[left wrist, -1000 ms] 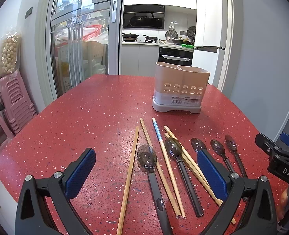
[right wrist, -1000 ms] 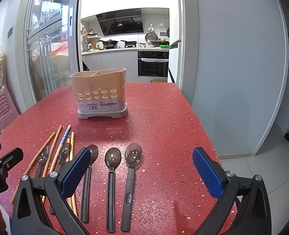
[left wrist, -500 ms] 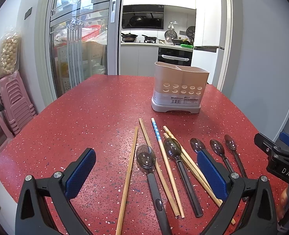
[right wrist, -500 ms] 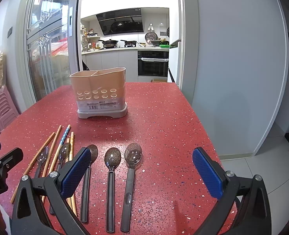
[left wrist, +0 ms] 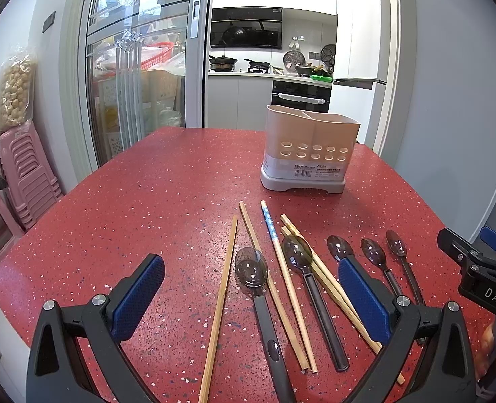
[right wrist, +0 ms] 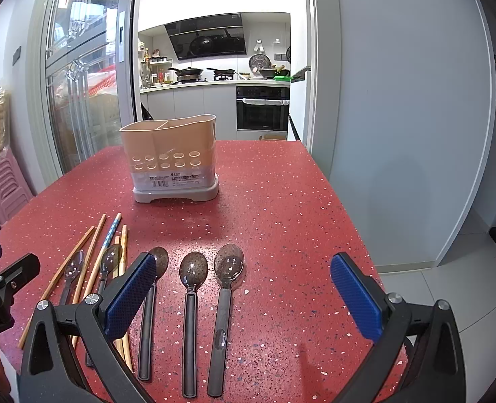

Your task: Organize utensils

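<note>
Both wide apart and empty: the left hand-held gripper point(left wrist: 251, 288) hovers over the chopsticks point(left wrist: 222, 297), the right hand-held gripper point(right wrist: 242, 288) over three spoons point(right wrist: 193, 305). Every utensil lies on the red worktop point(right wrist: 281, 201); the divided holder point(right wrist: 170, 159) beyond looks empty. Nothing sorted yet, I'd say.

The right gripper point(right wrist: 244, 288) was held wide open and empty above three dark spoons point(right wrist: 192, 268) laid on the red desk point(right wrist: 281, 201); a beige utensil holder point(right wrist: 172, 158) was seen beyond.
</note>
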Tool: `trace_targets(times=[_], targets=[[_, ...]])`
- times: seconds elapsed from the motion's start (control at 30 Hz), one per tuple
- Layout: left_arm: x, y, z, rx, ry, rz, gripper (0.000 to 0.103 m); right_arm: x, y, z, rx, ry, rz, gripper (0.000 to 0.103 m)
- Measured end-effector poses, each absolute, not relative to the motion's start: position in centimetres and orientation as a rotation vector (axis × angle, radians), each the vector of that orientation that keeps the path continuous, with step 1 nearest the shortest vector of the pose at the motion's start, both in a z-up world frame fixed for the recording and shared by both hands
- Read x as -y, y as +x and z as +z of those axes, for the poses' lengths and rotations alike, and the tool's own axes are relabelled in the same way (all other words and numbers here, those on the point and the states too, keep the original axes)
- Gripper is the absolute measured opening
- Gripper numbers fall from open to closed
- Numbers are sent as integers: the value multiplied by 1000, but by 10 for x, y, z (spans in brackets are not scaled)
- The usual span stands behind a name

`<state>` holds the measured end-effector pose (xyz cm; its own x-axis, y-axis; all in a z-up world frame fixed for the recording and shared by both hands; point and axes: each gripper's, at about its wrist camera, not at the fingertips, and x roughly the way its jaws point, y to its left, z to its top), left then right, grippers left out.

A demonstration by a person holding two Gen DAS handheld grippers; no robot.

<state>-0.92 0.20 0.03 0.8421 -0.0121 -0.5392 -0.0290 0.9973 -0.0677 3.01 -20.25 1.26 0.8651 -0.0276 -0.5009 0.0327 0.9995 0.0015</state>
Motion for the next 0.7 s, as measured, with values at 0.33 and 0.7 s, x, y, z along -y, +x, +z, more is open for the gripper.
trace_targets(times=[0.33, 0.7], targets=[[-2, -9, 0, -570, -74, 8, 103, 202, 30, 13, -527, 10, -30, 103], [-2, -9, 0, -573, -74, 8, 103, 202, 30, 12, -532, 11, -30, 103]])
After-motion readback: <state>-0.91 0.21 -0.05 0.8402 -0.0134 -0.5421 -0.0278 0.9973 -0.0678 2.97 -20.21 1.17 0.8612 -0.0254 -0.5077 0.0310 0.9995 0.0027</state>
